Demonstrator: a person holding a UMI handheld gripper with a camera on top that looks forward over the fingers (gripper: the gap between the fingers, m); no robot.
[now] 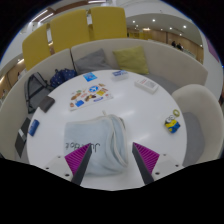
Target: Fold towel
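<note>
A light grey towel (100,138) lies bunched on the white round table (150,115), near its front edge. A raised fold runs down its middle. My gripper (112,158) is open, its two purple-padded fingers (76,155) spread wide over the towel's near edge. The towel's front part lies between the fingers. Nothing is held.
Small cards and colourful items (90,97) lie on the table beyond the towel, with a white paper (148,85) and a small yellow-blue toy (172,123) at the right. Yellow chairs (85,35) stand behind the table. A white chair (203,112) is at the right.
</note>
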